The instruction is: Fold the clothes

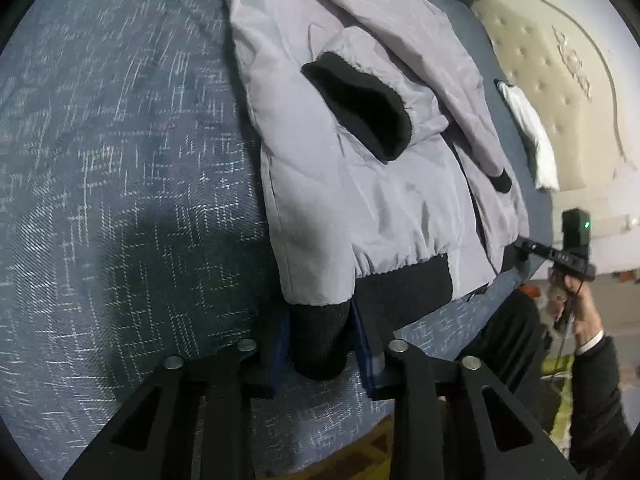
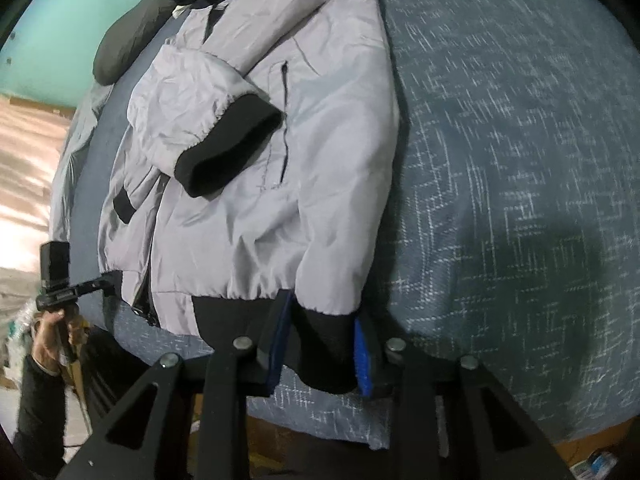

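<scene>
A grey padded jacket (image 1: pixel 360 200) (image 2: pixel 260 200) lies flat on a blue bedspread (image 1: pixel 120 200), its hem towards me. Both sleeves are folded across its front, with a black cuff (image 1: pixel 360 108) (image 2: pixel 228 148) on top. The black ribbed hem band runs along the near edge. My left gripper (image 1: pixel 320 352) is shut on one corner of that band, which fills the gap between the blue pads. My right gripper (image 2: pixel 320 352) is shut on the opposite corner of the band in the same way. Each wrist view shows the other gripper at the far hem corner, held by a hand (image 1: pixel 576 320) (image 2: pixel 48 344).
The bedspread (image 2: pixel 500 160) spreads wide beside the jacket. A beige tufted headboard (image 1: pixel 560 80) and a white cloth (image 1: pixel 532 136) lie past the bed's edge. A dark garment (image 2: pixel 128 40) sits by the jacket's collar, in front of a teal wall (image 2: pixel 60 32). The bed's near edge is just below the grippers.
</scene>
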